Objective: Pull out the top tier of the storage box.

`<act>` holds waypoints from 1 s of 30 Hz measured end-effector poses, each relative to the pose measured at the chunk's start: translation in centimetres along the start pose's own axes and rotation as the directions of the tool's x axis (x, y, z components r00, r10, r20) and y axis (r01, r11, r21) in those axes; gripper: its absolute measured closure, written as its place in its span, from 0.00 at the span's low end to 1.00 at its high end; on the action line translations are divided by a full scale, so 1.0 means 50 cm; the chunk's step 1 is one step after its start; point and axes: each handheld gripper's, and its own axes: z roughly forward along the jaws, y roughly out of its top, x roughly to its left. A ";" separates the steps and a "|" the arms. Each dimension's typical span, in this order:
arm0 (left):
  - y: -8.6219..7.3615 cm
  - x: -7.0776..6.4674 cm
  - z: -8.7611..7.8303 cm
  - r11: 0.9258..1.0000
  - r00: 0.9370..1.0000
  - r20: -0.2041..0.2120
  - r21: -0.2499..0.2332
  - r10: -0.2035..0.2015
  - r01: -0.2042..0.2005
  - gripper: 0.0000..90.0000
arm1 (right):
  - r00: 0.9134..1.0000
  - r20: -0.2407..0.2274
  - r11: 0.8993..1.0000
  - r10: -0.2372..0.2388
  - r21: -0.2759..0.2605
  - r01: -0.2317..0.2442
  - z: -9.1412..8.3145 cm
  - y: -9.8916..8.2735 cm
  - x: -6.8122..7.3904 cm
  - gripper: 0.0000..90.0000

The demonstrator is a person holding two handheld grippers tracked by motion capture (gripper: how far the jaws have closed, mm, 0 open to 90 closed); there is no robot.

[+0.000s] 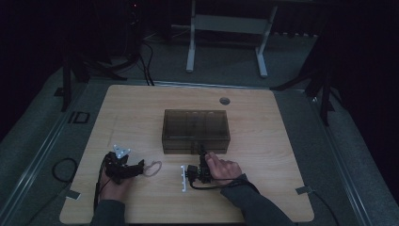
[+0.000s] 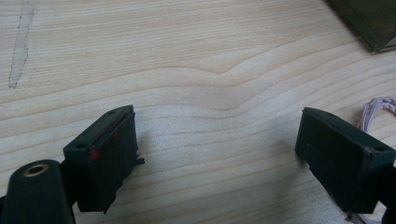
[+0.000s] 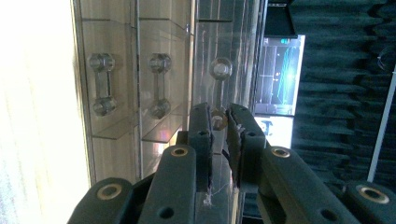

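A dark see-through drawer box (image 1: 195, 127) stands mid-table, its corner at the top right of the left gripper view (image 2: 369, 18). My right gripper (image 1: 203, 153), rolled on its side, meets the box front. In the right gripper view three clear drawer handles show: two free ones (image 3: 102, 84) (image 3: 159, 86) and a third handle (image 3: 219, 70), whose near end sits between the jaws of my right gripper (image 3: 219, 123), shut on it. My left gripper (image 1: 136, 167) rests low over the bare wood (image 2: 217, 149), open and holding nothing. A pale looped band (image 1: 153, 167) (image 2: 378, 109) lies just beyond its right jaw.
A white strip (image 1: 183, 179) lies on the table beside the right hand. A round cable hole (image 1: 224, 100) sits near the far edge of the wooden table (image 1: 141, 108). Dark floor, cables and a metal frame (image 1: 226, 28) surround the table.
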 end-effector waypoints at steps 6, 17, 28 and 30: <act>0.000 0.000 0.000 1.000 1.000 0.000 0.000 0.000 0.000 0.15 | 1.000 -0.001 1.000 0.002 -0.003 -0.002 -0.004 0.001 0.000 0.90; 0.000 0.000 0.000 1.000 1.000 0.000 0.000 0.000 0.000 0.15 | 1.000 -0.004 1.000 -0.003 -0.007 0.003 -0.013 -0.001 0.002 0.90; 0.000 0.000 0.000 1.000 1.000 0.000 0.000 0.000 0.000 0.15 | 0.999 -0.044 0.999 0.031 -0.019 -0.032 -0.023 -0.005 -0.004 0.82; 0.000 0.000 0.000 1.000 1.000 0.000 0.000 0.000 0.000 0.15 | 0.997 -0.058 0.999 0.044 -0.025 -0.046 -0.025 -0.006 -0.006 0.79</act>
